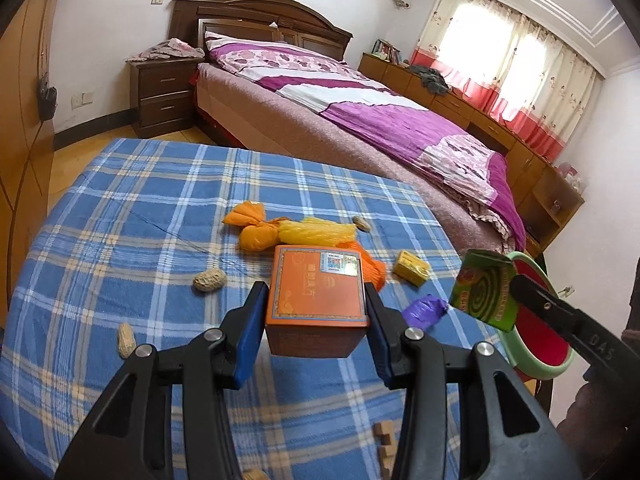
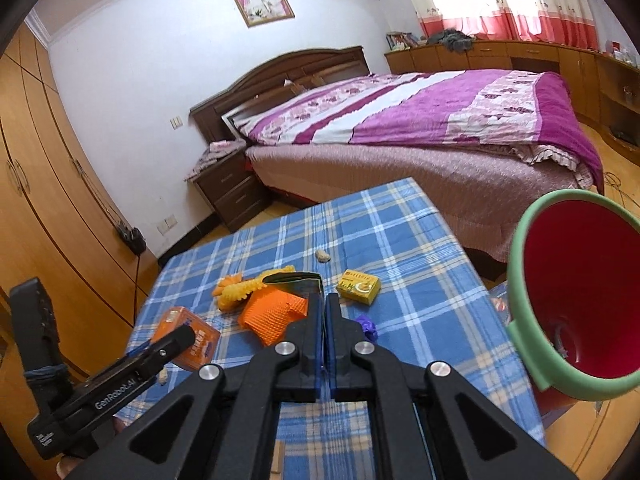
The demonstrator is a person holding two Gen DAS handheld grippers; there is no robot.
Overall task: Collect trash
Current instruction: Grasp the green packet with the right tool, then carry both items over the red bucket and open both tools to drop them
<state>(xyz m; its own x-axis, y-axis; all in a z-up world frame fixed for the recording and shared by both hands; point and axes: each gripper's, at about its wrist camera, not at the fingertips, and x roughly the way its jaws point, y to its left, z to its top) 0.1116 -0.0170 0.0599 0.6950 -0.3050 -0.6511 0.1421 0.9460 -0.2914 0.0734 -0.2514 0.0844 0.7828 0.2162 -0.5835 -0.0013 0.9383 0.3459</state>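
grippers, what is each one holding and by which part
Left gripper clamps the orange box by its two sides. Right gripper pinches the green mosquito-coil box by one edge.

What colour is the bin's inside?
Red inside, pale green rim, on the bin; clearest in the right wrist view.

Three peanuts (image 1: 209,280); three boxes (image 1: 318,300); one bucket (image 2: 576,300); two tongs (image 1: 316,320).
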